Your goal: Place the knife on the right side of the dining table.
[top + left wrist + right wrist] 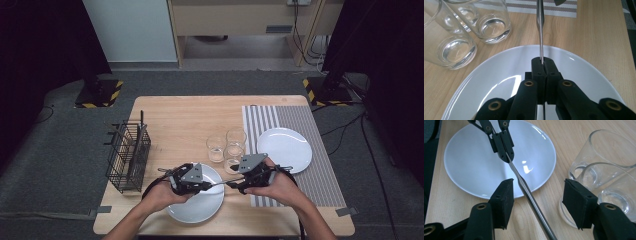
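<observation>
Black right gripper [537, 202] jaws stand apart, released, flanking a slim, shiny metal utensil handle [534, 202] running diagonally toward upper left, where the left gripper [505, 155] clenches its thin end above a smooth white plate [461, 170].

Three clear glasses [227, 146] are counted mid-counter, two white plates [284, 149], one wire basket [128, 156] at the left edge, one striped mat [300, 195] at the right edge, and one metal utensil [531, 200]

3 glasses [226, 146] between rack [129, 156] and mat [295, 150].
</observation>
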Demonstrator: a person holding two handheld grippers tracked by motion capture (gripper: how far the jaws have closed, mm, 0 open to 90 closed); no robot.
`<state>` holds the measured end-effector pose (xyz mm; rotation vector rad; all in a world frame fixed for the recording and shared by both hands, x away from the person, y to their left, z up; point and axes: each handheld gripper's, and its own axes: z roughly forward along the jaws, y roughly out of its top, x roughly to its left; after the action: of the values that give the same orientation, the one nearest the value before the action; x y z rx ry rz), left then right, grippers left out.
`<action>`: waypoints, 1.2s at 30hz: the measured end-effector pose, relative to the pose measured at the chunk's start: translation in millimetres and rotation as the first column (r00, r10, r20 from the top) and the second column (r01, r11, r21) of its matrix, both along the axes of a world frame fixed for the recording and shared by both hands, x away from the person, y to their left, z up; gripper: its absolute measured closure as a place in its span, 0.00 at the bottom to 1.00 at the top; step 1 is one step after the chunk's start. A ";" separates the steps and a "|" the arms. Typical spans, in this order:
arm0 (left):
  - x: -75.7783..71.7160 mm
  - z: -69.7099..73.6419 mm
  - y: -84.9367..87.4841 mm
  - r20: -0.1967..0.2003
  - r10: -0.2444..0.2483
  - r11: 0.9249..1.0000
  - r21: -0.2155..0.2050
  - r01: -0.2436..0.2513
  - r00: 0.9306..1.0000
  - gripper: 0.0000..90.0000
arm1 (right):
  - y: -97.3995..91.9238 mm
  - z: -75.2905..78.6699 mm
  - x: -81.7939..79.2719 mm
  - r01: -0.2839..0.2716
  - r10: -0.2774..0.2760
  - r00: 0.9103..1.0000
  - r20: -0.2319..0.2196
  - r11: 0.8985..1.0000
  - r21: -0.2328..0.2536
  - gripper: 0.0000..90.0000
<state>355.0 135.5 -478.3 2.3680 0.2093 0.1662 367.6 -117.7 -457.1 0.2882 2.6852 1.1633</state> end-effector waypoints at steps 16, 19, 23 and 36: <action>0.5 4.2 -2.1 0.011 -0.023 1.000 0.015 0.022 1.000 0.99 | 10.0 -8.9 -0.4 -0.058 0.058 0.998 0.003 0.996 -0.068 0.57; 0.4 5.2 -2.5 0.013 -0.027 1.000 0.017 0.026 1.000 0.99 | 11.9 -9.6 -0.8 -0.068 0.069 0.998 0.007 0.995 -0.075 0.59; -0.1 5.8 -2.9 0.016 -0.032 0.999 0.017 0.031 0.999 0.99 | 14.0 -10.3 -1.7 -0.074 0.076 0.997 0.018 0.993 -0.087 0.62; -0.6 6.2 -1.9 0.018 -0.031 0.999 0.012 0.031 0.999 0.99 | 14.4 -13.8 -2.8 -0.085 0.085 0.996 0.002 0.993 -0.088 0.66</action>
<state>354.4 133.6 -472.1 2.3789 0.1632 0.1745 364.8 -103.3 -470.9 0.1577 2.7585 1.0631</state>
